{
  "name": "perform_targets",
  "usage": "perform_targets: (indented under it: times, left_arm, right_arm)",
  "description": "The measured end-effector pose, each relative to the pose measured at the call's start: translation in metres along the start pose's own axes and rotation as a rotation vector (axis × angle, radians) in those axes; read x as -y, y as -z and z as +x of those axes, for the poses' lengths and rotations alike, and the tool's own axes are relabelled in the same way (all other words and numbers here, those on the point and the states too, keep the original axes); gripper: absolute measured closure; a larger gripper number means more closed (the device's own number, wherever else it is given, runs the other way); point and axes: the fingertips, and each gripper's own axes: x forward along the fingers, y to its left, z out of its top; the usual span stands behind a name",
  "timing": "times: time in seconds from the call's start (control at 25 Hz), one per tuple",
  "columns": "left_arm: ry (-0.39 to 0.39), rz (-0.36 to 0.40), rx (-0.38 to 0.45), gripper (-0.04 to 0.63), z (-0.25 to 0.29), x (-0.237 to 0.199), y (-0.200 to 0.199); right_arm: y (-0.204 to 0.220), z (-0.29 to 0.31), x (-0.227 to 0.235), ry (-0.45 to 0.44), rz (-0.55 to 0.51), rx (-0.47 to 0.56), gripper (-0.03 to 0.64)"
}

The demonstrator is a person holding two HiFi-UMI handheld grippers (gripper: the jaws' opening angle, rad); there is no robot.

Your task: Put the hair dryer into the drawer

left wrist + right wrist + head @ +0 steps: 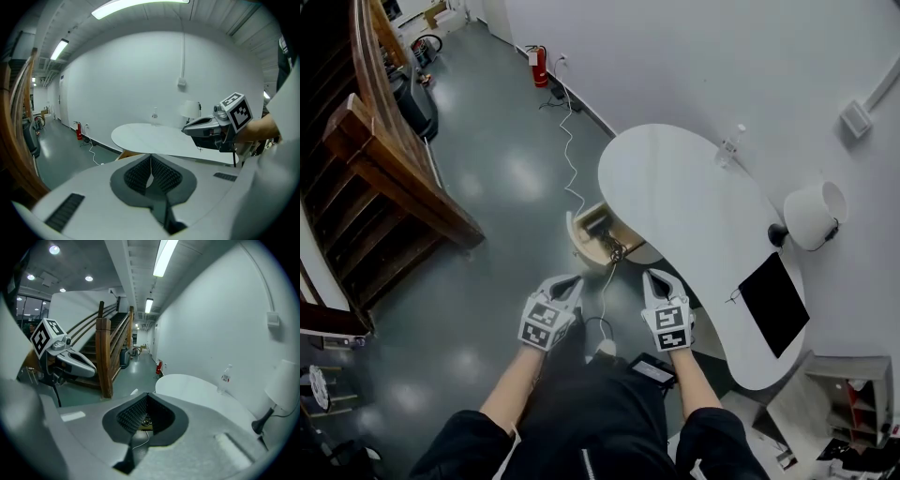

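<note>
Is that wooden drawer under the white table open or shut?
Open. The drawer juts out past the edge of the white table, its inside visible from above, a cord trailing out.

Matt white, glossy grey, wood
The table (675, 187) top was smooth and matt, the floor (497, 187) glossy, the staircase (394, 178) and drawer (577, 242) wooden.

- The head view is bright and even; the glossy grey floor (506, 178) carries soft pale reflections of overhead lights.
- The white table (675, 187) is almost washed out and has hardly any shadow on it.
- A ceiling light strip (136, 5) glares in the left gripper view.
- Both gripper views bulge like a fisheye and have black corners.
- The wooden staircase (108, 348) is dimmer than the white wall.
- The left gripper (151, 159) and right gripper (147, 399) are soft and blurred close to the lens.
</note>
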Motion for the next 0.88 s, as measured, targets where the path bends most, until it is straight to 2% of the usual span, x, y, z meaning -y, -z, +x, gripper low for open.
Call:
perform_targets:
  times: [0.28,0.88]
  left_arm:
    - [-0.012,-0.006,0.004,0.581,-0.008,0.007,0.0]
    - [-0.026,-0.01,0.004,0.581,-0.008,-0.007,-0.004]
  right_arm:
    - [0.001,-0.006,-0.004,-0.007,-0.01,0.006,0.612]
    - [-0.007,0.008,-0.014,-0.026,-0.019,-0.001,0.612]
